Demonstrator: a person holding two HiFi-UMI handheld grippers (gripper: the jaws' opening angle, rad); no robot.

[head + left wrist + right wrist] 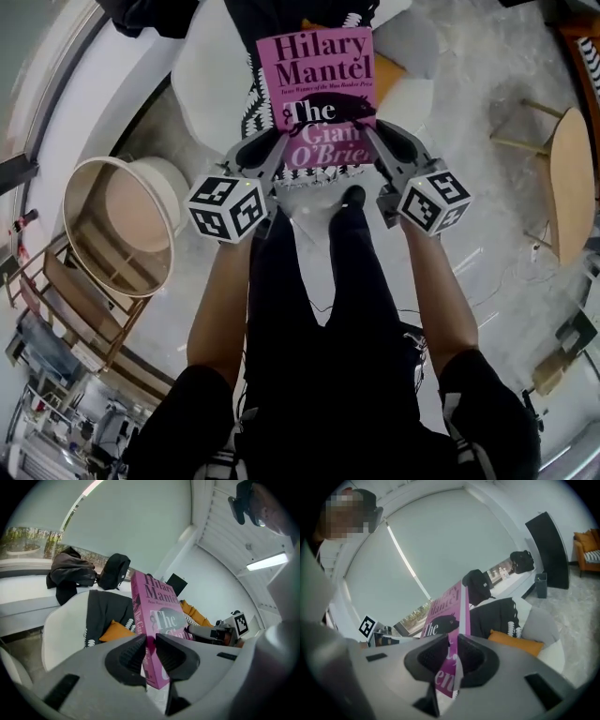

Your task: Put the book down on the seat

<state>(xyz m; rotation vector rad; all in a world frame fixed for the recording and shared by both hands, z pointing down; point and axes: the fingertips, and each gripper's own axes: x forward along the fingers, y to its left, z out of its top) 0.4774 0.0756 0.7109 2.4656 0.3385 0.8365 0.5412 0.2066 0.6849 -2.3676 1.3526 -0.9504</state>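
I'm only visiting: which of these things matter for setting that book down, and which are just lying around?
In the job: pink book, clamped by the left gripper and right gripper; white seat beyond it.
Just lying about: black garment and orange cushion on the seat, round wooden table, black bag.

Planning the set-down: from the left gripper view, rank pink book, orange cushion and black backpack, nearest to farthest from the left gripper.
1. pink book, clamped in its jaws.
2. orange cushion, left, on the white chair.
3. black backpack, beyond, on the window ledge.
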